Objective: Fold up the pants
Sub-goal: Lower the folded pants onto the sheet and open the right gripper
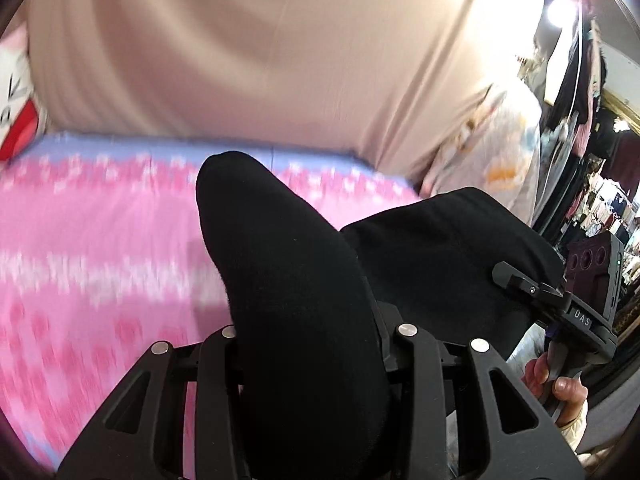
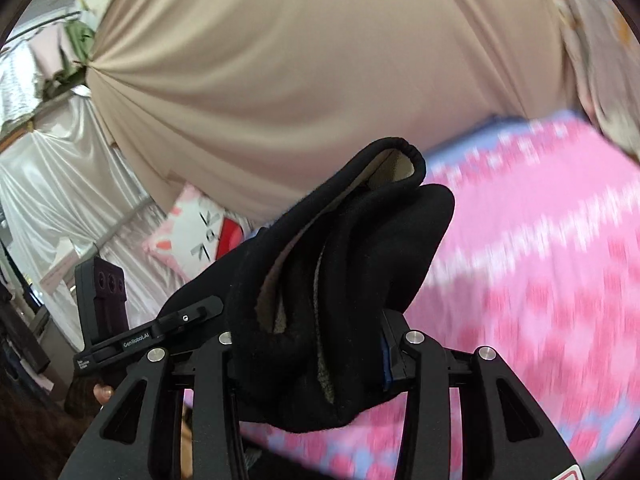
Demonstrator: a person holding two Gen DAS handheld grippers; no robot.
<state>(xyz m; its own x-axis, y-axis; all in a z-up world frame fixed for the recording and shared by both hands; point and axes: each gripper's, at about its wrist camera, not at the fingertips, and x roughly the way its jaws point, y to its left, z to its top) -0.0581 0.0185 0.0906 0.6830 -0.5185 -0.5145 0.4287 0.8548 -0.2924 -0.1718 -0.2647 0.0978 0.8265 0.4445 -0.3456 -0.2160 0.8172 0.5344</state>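
The black pants (image 1: 288, 280) are held up over a pink patterned bed. My left gripper (image 1: 312, 340) is shut on a thick fold of the black fabric, which covers its fingertips. My right gripper (image 2: 316, 344) is shut on the bunched waistband of the pants (image 2: 344, 264), whose pale fleecy lining shows. In the left wrist view the right gripper (image 1: 532, 292) shows at the right, holding the black cloth. In the right wrist view the left gripper (image 2: 188, 316) shows at the left, touching the cloth.
The pink and lilac bedsheet (image 1: 100, 240) spreads below, also in the right wrist view (image 2: 540, 260). A beige curtain (image 1: 240, 48) hangs behind the bed. A pink and red pillow (image 2: 200, 236) lies at the bed's far corner. Hanging clothes (image 1: 580, 80) stand at the right.
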